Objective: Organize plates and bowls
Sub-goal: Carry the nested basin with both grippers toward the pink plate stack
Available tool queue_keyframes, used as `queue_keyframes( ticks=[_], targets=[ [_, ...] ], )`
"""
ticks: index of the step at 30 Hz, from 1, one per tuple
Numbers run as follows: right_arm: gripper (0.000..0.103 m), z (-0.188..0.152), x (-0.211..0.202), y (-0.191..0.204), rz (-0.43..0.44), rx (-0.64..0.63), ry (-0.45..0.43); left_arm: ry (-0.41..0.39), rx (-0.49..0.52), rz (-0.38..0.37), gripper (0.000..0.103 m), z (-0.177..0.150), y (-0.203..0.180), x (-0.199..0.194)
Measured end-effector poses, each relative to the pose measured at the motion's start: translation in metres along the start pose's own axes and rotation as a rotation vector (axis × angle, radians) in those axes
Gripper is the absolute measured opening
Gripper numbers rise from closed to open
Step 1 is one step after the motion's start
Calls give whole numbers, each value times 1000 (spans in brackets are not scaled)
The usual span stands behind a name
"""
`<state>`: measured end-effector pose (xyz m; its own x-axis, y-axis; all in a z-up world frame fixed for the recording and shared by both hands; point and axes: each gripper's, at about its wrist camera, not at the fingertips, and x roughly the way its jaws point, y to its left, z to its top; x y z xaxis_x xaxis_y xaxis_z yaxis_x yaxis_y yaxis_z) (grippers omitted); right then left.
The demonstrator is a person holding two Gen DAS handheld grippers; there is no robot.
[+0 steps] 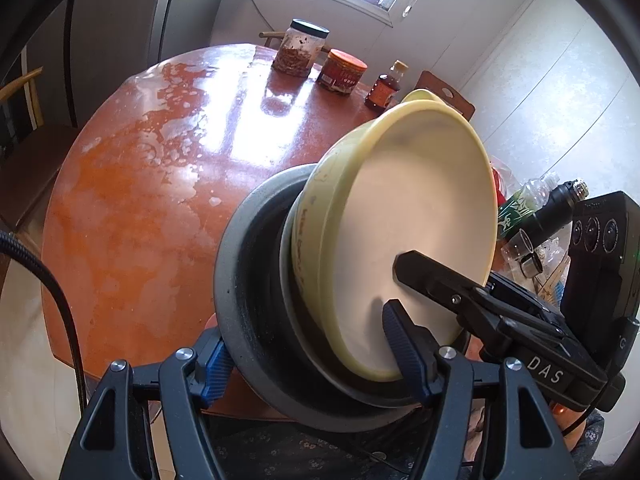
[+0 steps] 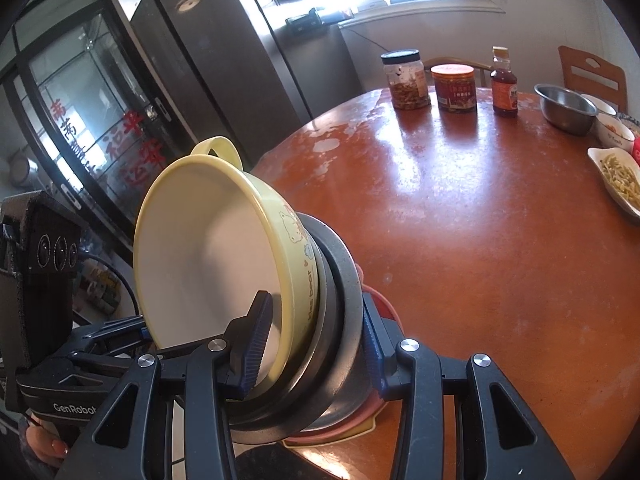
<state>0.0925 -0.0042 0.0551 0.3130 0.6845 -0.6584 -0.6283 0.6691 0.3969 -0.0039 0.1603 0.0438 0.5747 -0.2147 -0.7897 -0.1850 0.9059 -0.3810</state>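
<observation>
Yellow bowl (image 1: 400, 232) in grey bowl (image 1: 240, 280) | left gripper (image 1: 308, 364), right gripper (image 2: 316, 344) pinching stack

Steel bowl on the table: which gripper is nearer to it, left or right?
Right. The right gripper clamps the stack of bowls on the side toward the steel bowl; the left gripper clamps its opposite side.

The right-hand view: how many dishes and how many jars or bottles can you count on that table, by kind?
Stacked dishes held in the grippers: 4 visible (yellow bowl, steel bowl, grey bowl, pink plate)
Dishes on the table: 3
Jars: 2
Bottles: 1
Total: 10
</observation>
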Motion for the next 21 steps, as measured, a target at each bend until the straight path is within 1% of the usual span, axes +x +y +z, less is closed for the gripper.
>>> queue_keyframes(
  ticks=[3, 7, 21],
  targets=[
    [45, -6, 7, -2, -1, 5, 19, 15, -1, 11, 68, -2, 3, 7],
    [45, -12, 13, -8, -5, 16, 37, 39, -5, 8, 68, -4, 6, 17],
    [46, -23, 22, -24, 18, 65, 79, 63, 12, 44, 68, -5, 2, 33]
  ],
)
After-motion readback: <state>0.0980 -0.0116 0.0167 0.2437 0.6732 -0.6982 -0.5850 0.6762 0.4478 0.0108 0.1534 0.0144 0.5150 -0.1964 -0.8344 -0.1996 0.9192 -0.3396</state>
